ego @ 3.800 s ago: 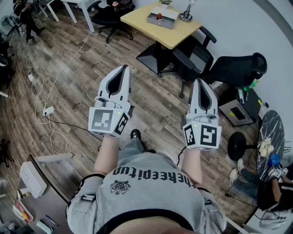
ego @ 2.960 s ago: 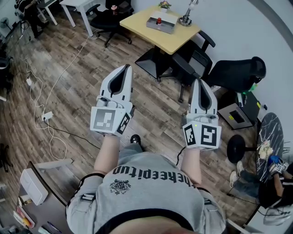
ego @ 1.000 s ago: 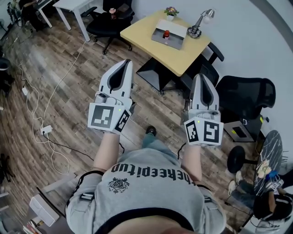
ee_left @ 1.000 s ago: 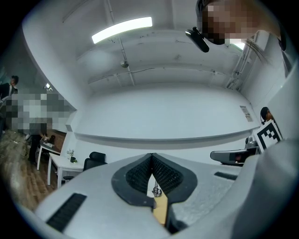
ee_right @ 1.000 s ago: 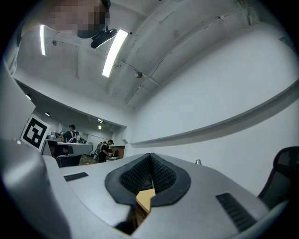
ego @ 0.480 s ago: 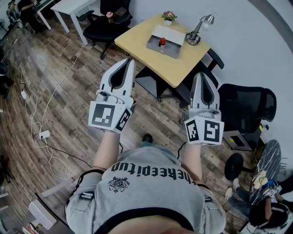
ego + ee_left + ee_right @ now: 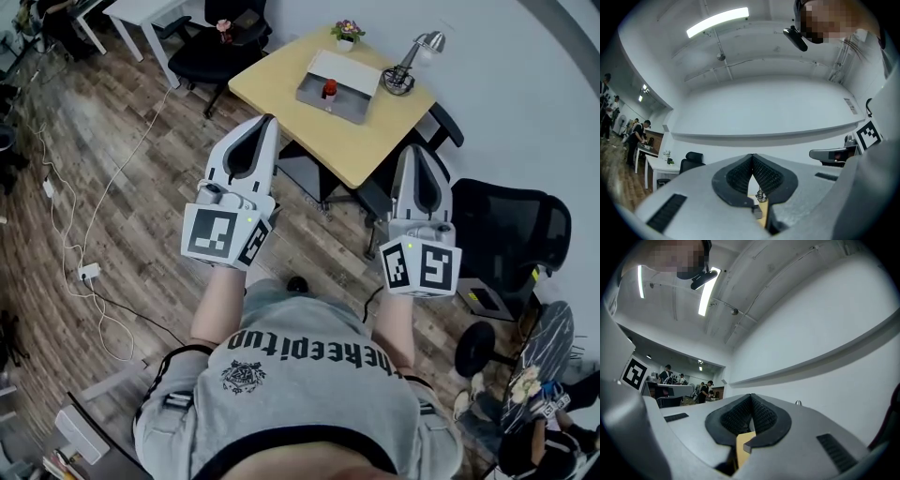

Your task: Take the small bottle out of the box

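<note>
A grey open box [image 7: 330, 87] lies on a yellow table [image 7: 349, 131] ahead of me. A small bottle with a red cap [image 7: 329, 90] stands inside it. My left gripper [image 7: 265, 122] is held up in front of my chest, shut and empty, its tip short of the table's near edge. My right gripper [image 7: 413, 150] is alongside it, also shut and empty, over a black chair by the table. In the left gripper view the pads [image 7: 752, 161] meet. The pads [image 7: 751, 401] meet in the right gripper view too.
A small flower pot [image 7: 348, 30] and a desk lamp [image 7: 410, 64] stand on the table's far side. Black office chairs [image 7: 511, 234] surround it. A white cable and power strip [image 7: 87, 273] trail over the wooden floor at left. A white table [image 7: 150, 19] stands behind.
The person has walked toward the yellow table, which now lies closer and lower in the head view. Both grippers stay raised and shut.
</note>
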### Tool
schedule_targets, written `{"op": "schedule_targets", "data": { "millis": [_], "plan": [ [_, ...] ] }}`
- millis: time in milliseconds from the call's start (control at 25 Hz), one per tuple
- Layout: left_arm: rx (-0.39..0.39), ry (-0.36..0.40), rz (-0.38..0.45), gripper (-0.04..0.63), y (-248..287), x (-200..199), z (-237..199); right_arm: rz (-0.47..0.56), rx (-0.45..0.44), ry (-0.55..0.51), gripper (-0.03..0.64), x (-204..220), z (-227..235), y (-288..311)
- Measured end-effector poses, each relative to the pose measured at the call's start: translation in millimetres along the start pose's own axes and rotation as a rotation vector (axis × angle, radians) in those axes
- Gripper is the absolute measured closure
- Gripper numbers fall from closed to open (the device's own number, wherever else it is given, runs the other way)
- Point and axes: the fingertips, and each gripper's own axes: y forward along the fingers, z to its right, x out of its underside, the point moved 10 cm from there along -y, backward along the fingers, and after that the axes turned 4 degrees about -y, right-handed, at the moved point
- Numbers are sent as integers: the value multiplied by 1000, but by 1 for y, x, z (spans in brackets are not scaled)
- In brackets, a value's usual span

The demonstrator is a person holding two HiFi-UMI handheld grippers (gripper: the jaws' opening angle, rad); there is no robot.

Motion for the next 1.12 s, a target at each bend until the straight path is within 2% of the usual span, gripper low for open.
{"op": "schedule_targets", "data": {
  "millis": [320,600,1120],
  "plan": [
    [-40,1,-10,592,13,7,-15,-12,-29,17,615,13,2,21],
    [-3,-10,-5,591,51,17,-29,-12,-4,7,615,21,15,50],
    [58,-22,5,592,144,29,-86,0,62,-12,615,37,33,140]
  ]
}}
